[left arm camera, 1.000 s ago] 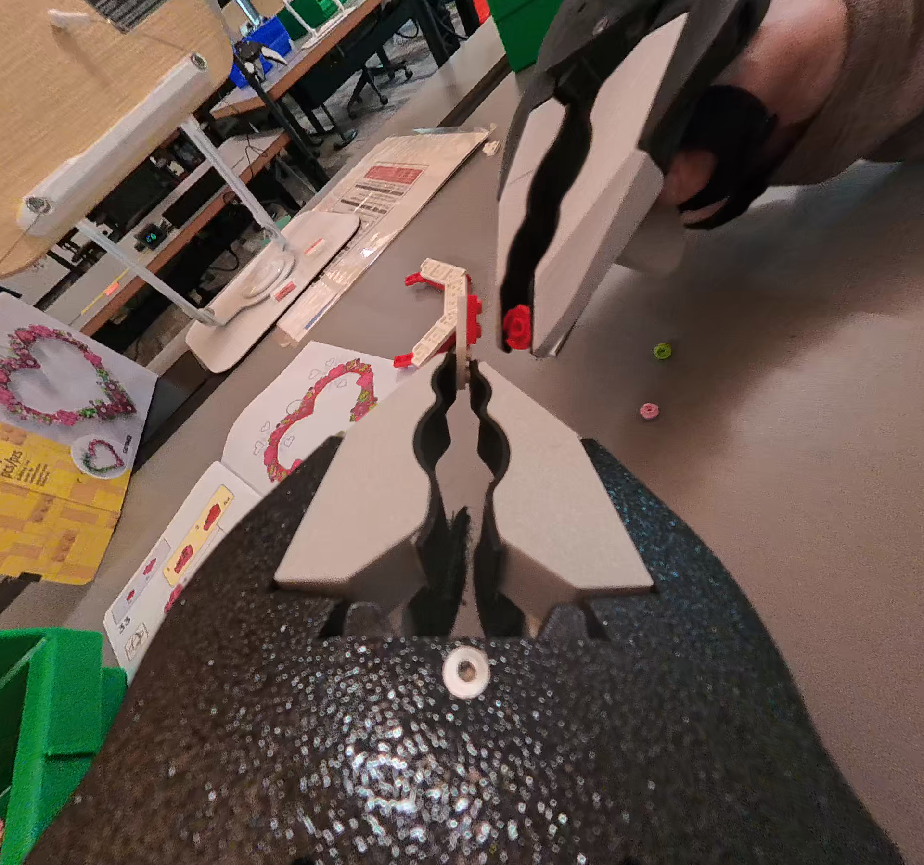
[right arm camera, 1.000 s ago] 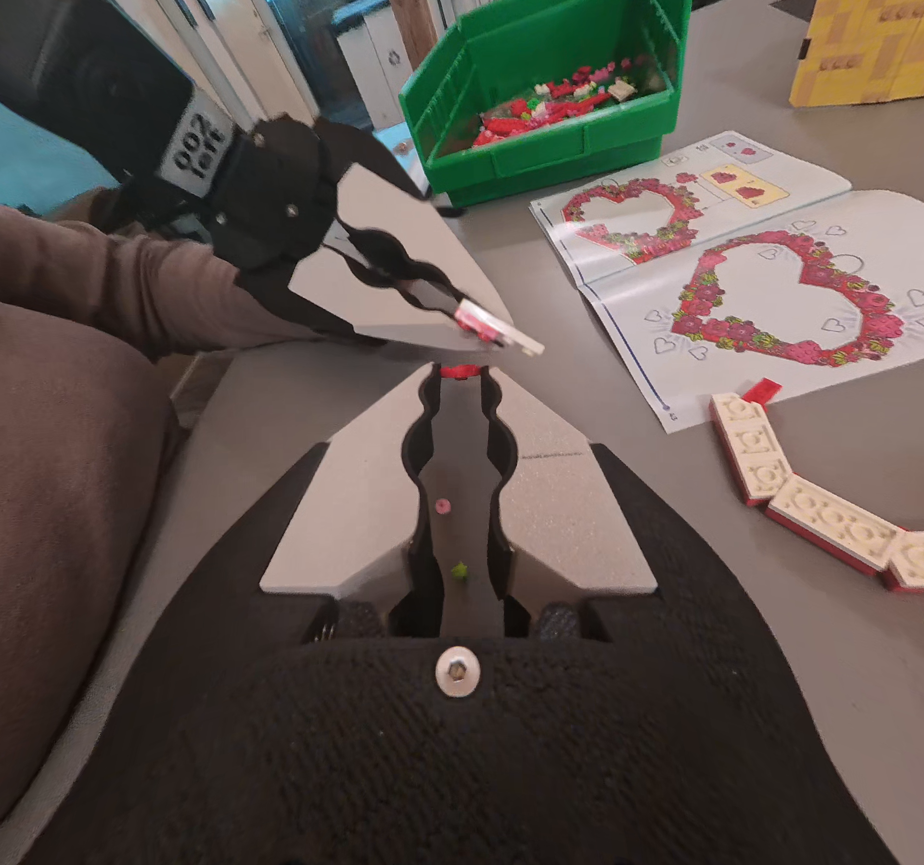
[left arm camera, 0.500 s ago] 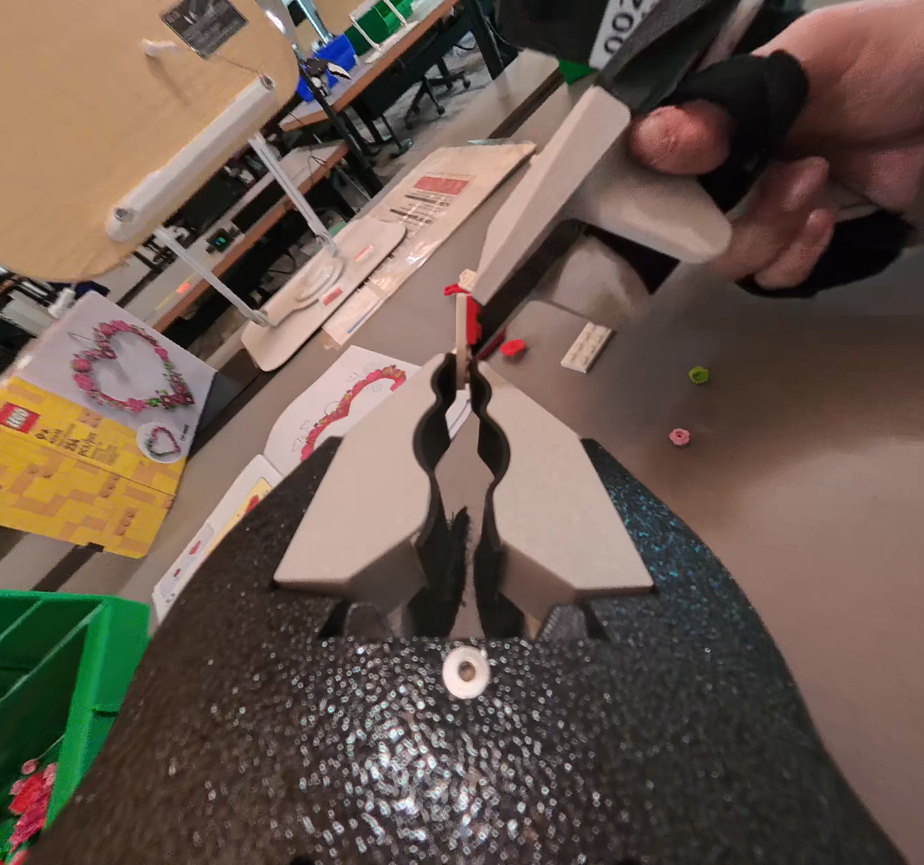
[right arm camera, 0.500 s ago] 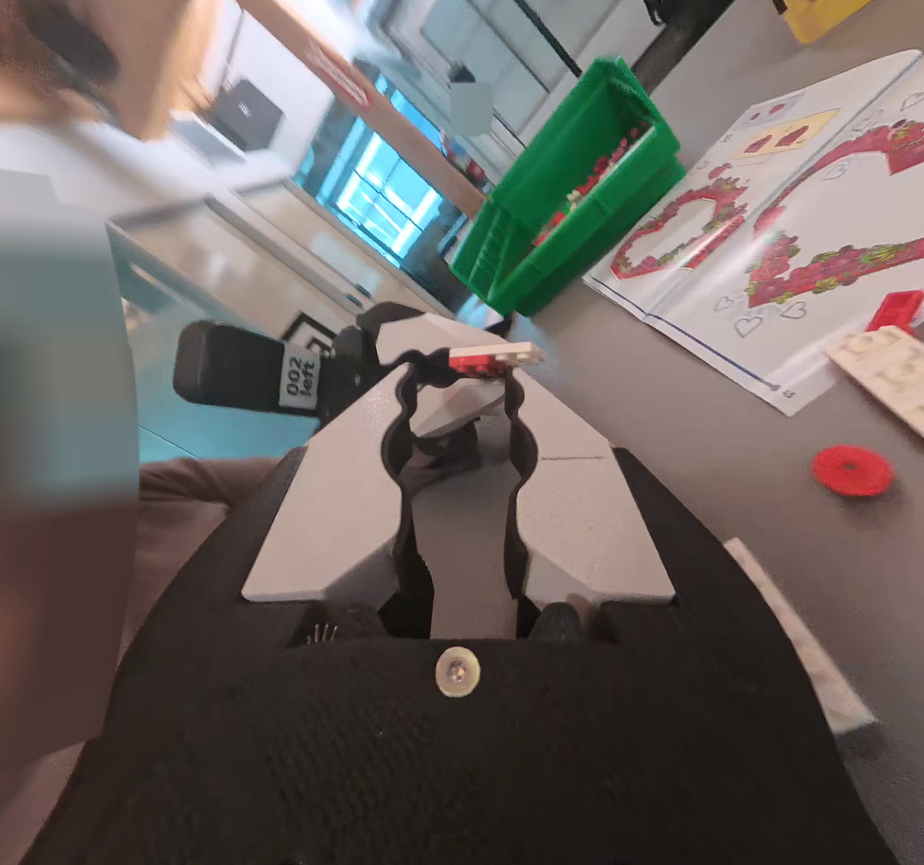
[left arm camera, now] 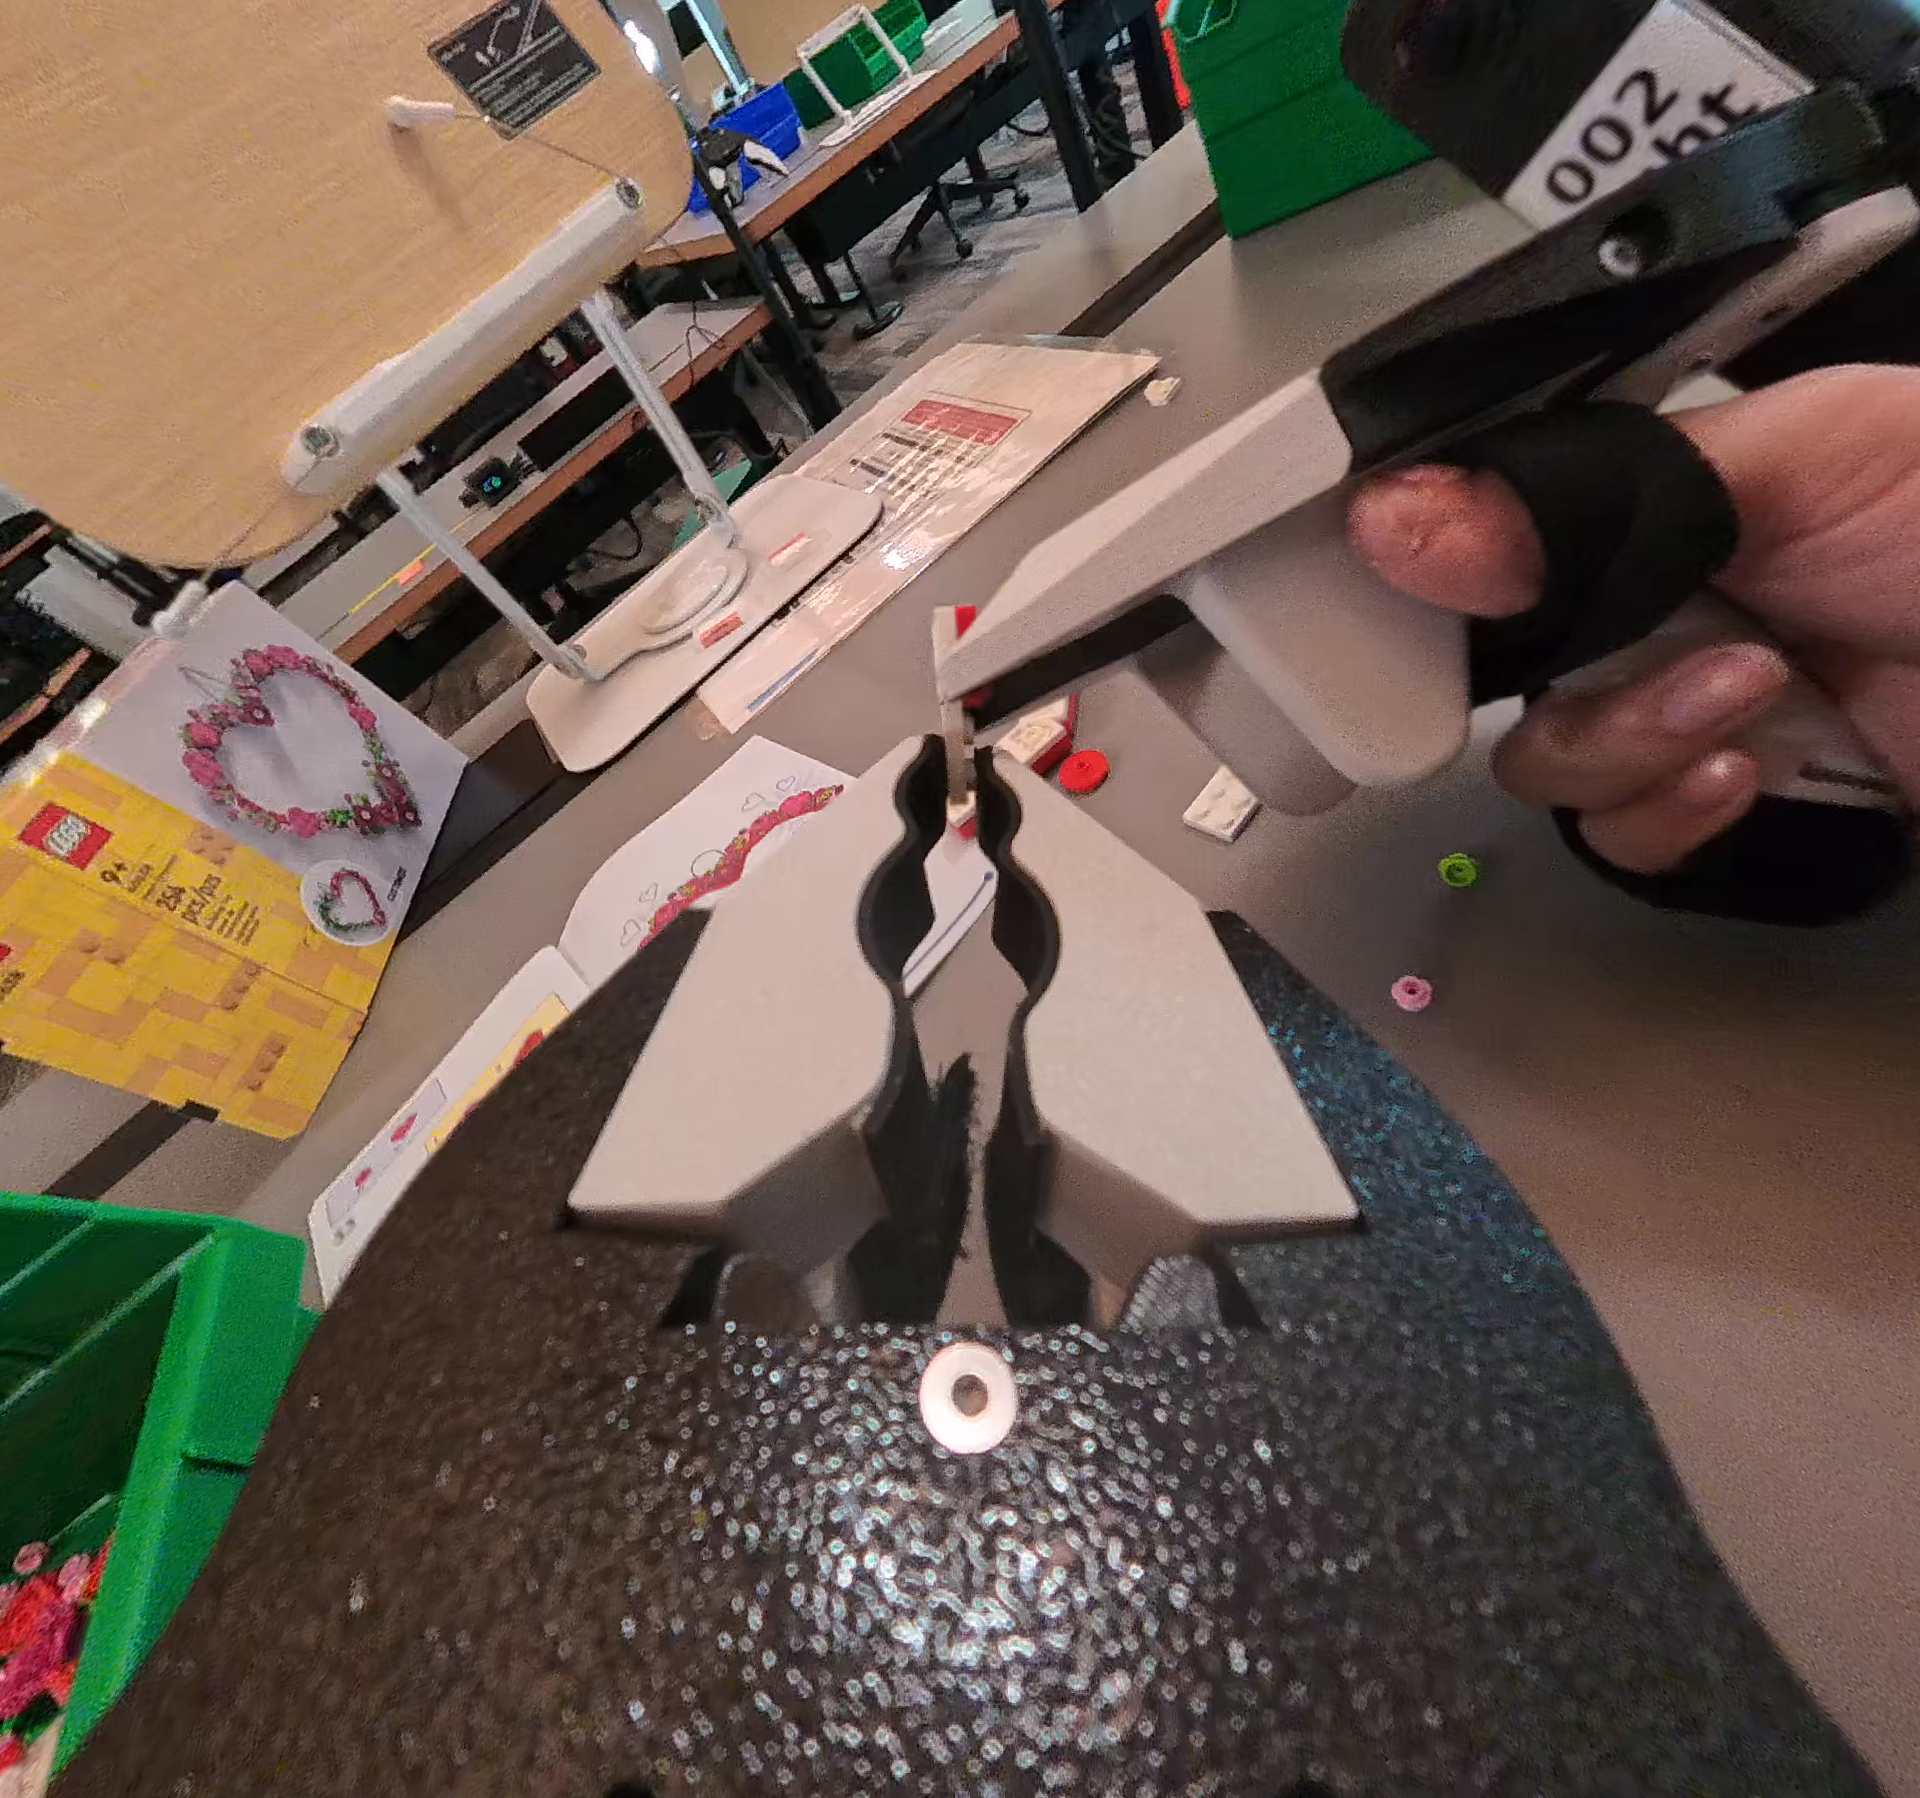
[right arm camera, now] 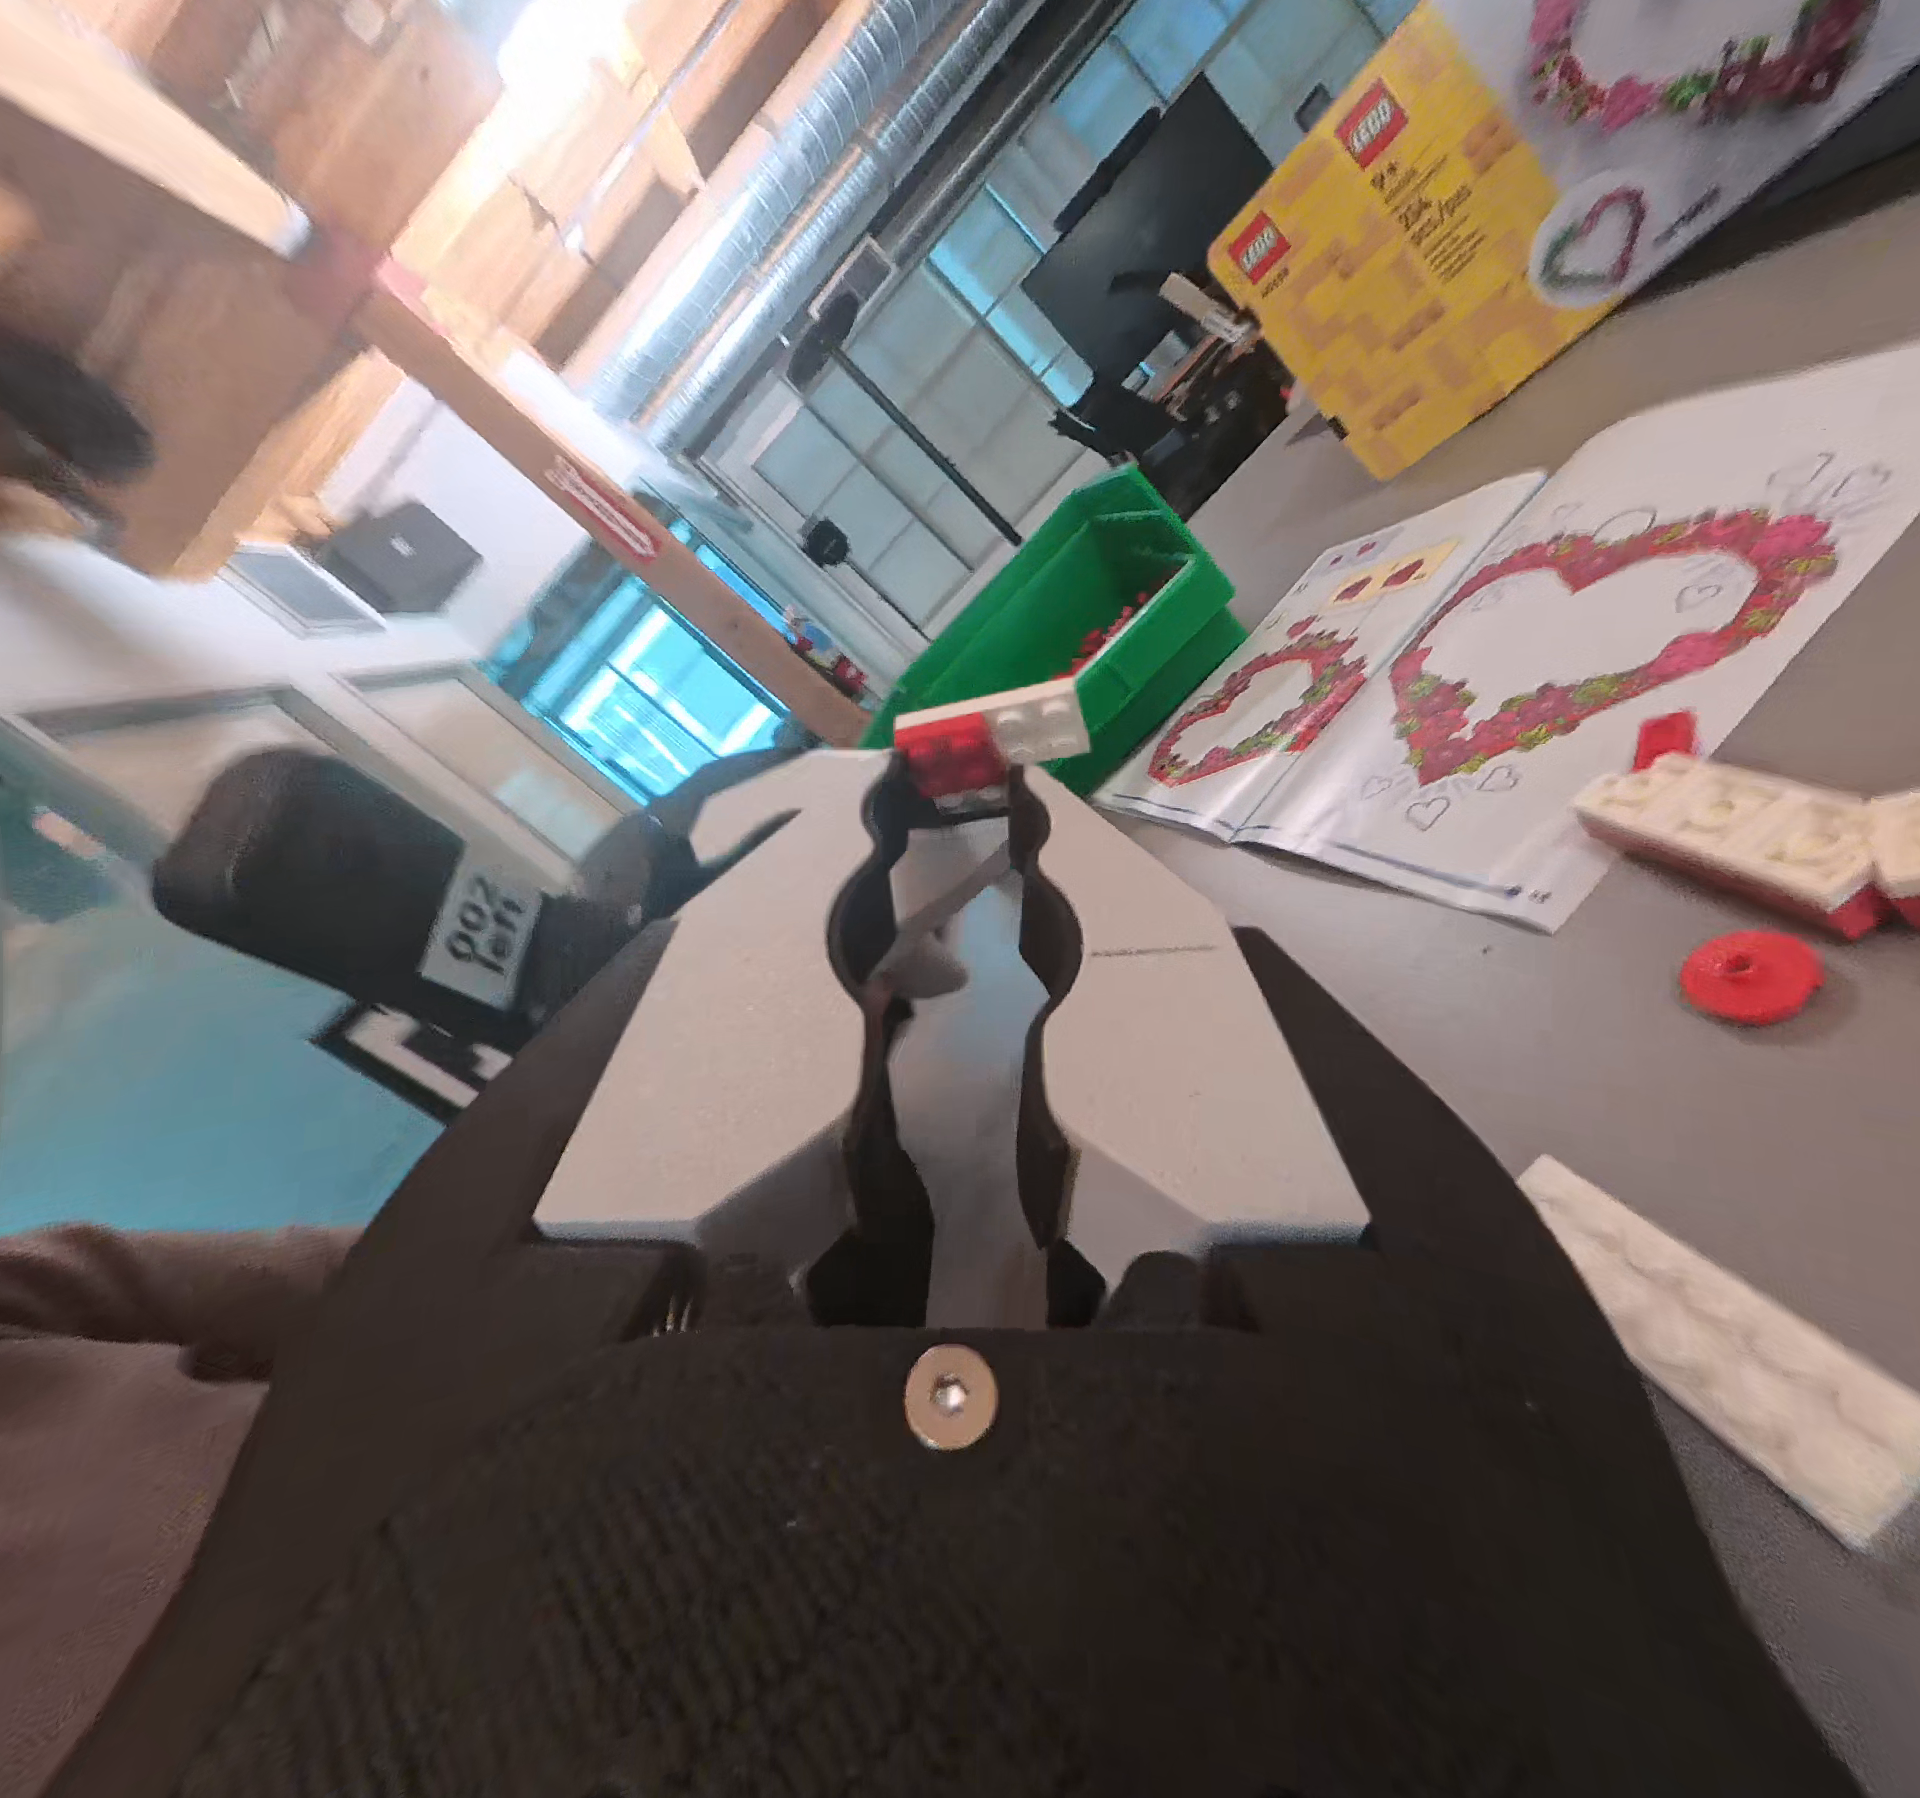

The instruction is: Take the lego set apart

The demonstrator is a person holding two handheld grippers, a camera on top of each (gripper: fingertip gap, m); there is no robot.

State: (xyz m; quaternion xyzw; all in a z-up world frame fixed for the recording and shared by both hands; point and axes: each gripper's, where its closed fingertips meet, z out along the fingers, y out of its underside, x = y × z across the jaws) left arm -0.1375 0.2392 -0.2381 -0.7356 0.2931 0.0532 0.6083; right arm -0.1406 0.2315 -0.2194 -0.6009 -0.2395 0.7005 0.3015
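A small red-and-white assembly (right arm camera: 987,746) is being gripped by both the left gripper (left arm camera: 958,780) and right gripper (right arm camera: 951,792), while loose pieces (right arm camera: 1752,975) and a joined white-and-red strip (right arm camera: 1714,844) beside the right gripper are judged as marking partial progress.

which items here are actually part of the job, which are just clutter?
In play:
left gripper and right gripper, both clamped on the red-and-white piece
white-and-red strip
red disc
white plate
green bin

Lying about:
booklet
box
lamp
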